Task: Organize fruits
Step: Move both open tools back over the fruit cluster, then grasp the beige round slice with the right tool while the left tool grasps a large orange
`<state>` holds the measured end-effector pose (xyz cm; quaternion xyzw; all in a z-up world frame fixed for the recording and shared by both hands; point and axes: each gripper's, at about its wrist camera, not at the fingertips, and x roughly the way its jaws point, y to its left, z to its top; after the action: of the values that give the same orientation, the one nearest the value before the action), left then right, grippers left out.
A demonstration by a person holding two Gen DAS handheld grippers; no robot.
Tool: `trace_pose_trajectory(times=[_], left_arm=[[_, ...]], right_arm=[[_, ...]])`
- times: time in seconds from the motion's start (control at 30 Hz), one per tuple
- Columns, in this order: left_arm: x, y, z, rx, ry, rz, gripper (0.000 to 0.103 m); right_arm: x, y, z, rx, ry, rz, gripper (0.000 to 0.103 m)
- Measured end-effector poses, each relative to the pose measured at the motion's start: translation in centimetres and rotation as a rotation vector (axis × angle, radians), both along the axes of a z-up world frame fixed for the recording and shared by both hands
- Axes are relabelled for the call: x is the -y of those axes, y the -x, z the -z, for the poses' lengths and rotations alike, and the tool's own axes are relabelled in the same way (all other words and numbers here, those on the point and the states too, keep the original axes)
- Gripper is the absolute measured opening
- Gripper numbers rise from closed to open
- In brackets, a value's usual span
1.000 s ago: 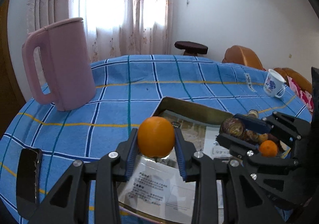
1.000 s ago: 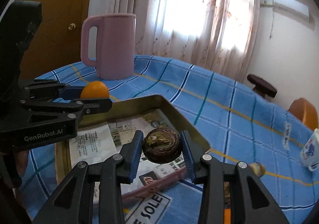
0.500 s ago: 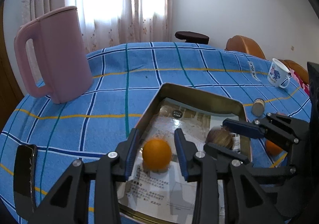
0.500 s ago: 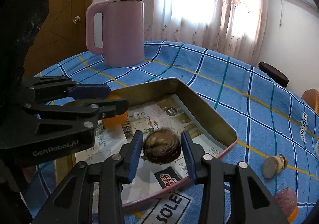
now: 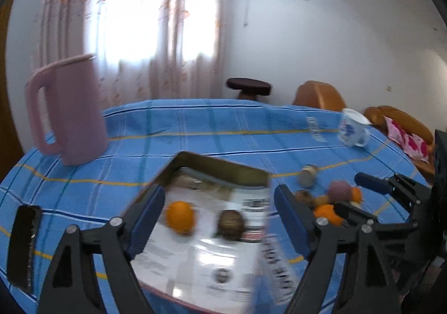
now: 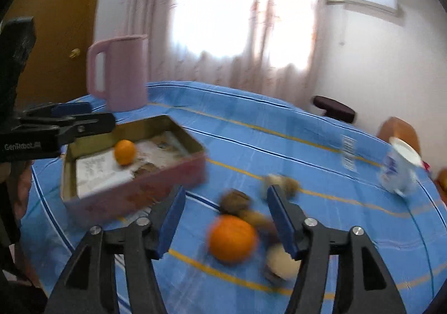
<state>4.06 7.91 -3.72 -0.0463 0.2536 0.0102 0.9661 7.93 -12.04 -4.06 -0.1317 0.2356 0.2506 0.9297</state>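
A metal tin (image 5: 223, 168) lined with printed paper holds a small orange (image 5: 180, 216) and a brown wrinkled fruit (image 5: 230, 223). My left gripper (image 5: 218, 210) hangs just before them, its jaws opening wide, touching neither. In the right wrist view the tin (image 6: 134, 171) sits at left with the small orange (image 6: 125, 152) inside. My right gripper (image 6: 227, 205) is over a loose pile on the cloth, jaws opening. A bigger orange (image 6: 232, 238) lies between its fingers, untouched, with a brown fruit (image 6: 234, 200) just beyond. Everything is motion-blurred.
A tall pink jug (image 5: 69, 113) stands on the blue checked cloth behind the tin to the left. A white mug (image 5: 353, 131) stands far right. A dark phone (image 5: 23, 244) lies at the near left edge. A stool (image 5: 248, 86) and orange chairs stand beyond the table.
Both grippers let go of their fruit, the orange and the brown fruit now lying in the tin. Both pulled back; the right one swung right over the loose pile.
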Motion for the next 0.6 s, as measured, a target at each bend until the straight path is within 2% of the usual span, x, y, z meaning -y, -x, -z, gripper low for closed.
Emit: trace_pose_trajectory(times=[0.17,0.3,0.47,0.53,0.6], left_arm=[[4.6,-0.6,0.4,-0.012,-0.016,0.093,0.083],[7.5,-1.8,1.5,-0.050,-0.043,0.141,0.083],[9.1,-2.8,2.6,-0.093,-0.062,0.160,0.083],[9.2,-3.1,2.9,-0.103,-0.056,0.162,0.083],[9.3,-3.4,3.0,-0.112,-0.051,0.165,0.083]], right_arm=[[3.9,-0.2,1.0,-0.031,-0.002,0.105,0.064],[4.5,-0.7,1.6,-0.075,-0.014,0.094,0.064],[3.4,-1.3,2.5,-0.138,0.030,0.060,0.064],[3.0,-1.7,2.9,-0.164,0.040,0.047,0.061],[2.8,-2.2,3.5,-0.206,0.057,0.046,0.053]])
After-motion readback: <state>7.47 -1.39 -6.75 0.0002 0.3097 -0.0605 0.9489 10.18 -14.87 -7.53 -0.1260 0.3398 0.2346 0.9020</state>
